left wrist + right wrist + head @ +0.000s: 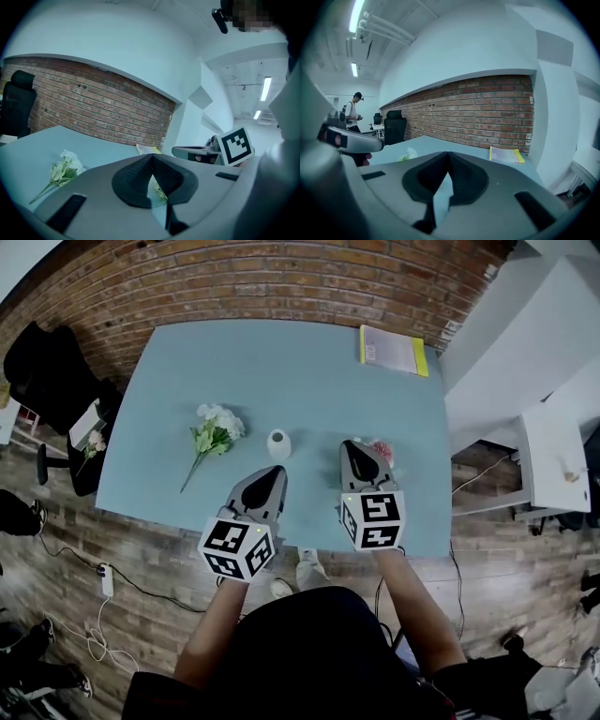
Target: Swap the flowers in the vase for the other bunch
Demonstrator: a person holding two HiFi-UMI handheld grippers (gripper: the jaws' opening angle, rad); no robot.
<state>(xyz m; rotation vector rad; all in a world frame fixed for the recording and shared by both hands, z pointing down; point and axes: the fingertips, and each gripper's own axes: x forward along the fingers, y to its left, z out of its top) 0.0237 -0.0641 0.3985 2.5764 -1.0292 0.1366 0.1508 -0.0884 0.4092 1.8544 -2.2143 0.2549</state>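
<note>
Blue table (309, 362), vase (278, 443), white bunch (216, 432); left claw (275, 471) and right claw (352, 445) each together, empty.

Saw pale-blue table (309, 381), white vase (278, 443), white/grn bunch (216, 432). Noted pink bunch (382, 450), yellow book (394, 351), red brick wall (281, 282), brown plank floor (141, 606).

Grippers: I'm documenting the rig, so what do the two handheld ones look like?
The left gripper and right gripper match: grey wedge-shaped bodies, black ribbed lining inside the jaws, a white cube with black square markers at the rear. The person wears a black top.
</note>
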